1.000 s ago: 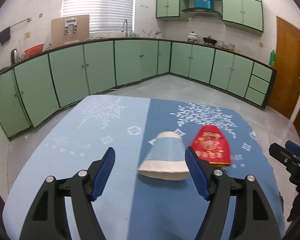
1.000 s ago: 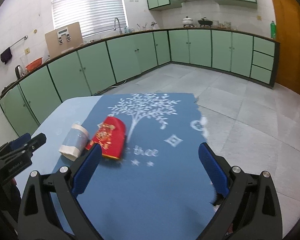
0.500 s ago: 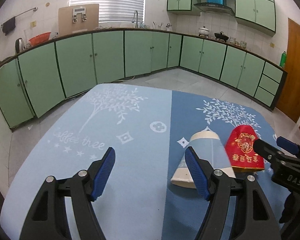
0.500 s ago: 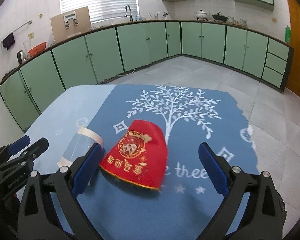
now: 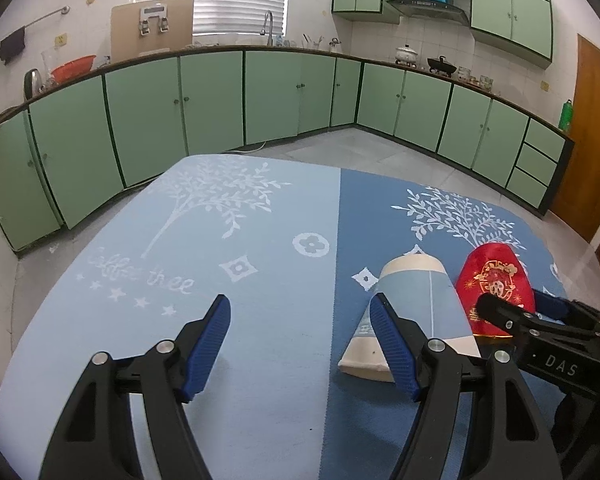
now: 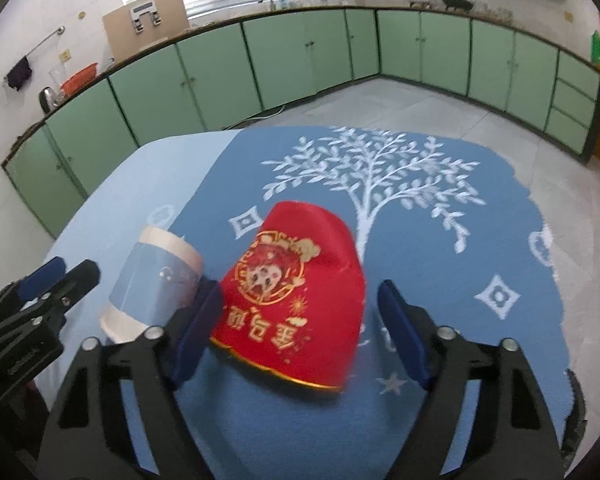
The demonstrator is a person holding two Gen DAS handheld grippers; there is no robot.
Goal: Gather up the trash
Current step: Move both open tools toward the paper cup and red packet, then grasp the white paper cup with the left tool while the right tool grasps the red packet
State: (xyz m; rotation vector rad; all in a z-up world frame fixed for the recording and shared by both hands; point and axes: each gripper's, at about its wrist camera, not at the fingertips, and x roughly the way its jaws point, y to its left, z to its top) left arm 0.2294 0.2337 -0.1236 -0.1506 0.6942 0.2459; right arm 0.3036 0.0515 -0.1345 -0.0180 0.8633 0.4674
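A flattened red paper cup point(image 6: 296, 300) with gold print lies on the blue tablecloth point(image 6: 440, 240). My right gripper point(image 6: 300, 332) is open with its jaws on either side of the cup's near end. A flattened pale blue and cream paper cup point(image 6: 156, 284) lies just left of it, touching the left finger. In the left wrist view the blue cup point(image 5: 416, 308) lies partly behind the right finger of my open left gripper point(image 5: 300, 340), which holds nothing; the red cup point(image 5: 494, 284) and the right gripper point(image 5: 540, 328) are to its right.
The table point(image 5: 180, 272) has a two-tone blue cloth with white tree prints. Green kitchen cabinets point(image 5: 204, 100) line the walls beyond a grey tiled floor point(image 6: 440, 100). A wooden door point(image 5: 596, 128) is at the right.
My right gripper has moved forward and left until its jaws straddle the red cup. My left gripper has shifted left, so the blue cup now sits at its right finger.
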